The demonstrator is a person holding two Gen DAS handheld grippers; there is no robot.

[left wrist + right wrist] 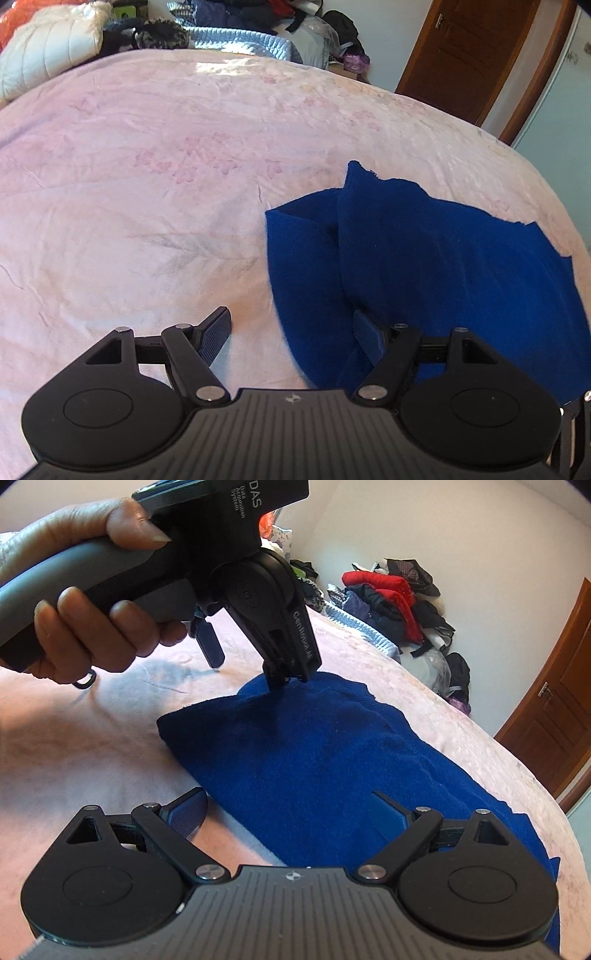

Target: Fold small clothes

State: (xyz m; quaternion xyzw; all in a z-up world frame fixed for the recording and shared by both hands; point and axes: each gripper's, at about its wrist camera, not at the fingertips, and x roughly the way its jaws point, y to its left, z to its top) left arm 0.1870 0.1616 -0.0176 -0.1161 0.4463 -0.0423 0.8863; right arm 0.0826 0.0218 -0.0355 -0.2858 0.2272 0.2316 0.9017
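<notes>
A small dark blue knit garment lies partly folded on the pink bedspread; it also shows in the right wrist view. My left gripper is open at the garment's near left edge, its right finger on the cloth and its left finger on the bedspread. In the right wrist view the left gripper body presses down on the garment's far end. My right gripper is open over the garment's near edge, empty.
Piles of clothes and a white quilted jacket lie at the bed's far edge. A brown wooden door stands at the right. The bed's right edge falls away close to the garment.
</notes>
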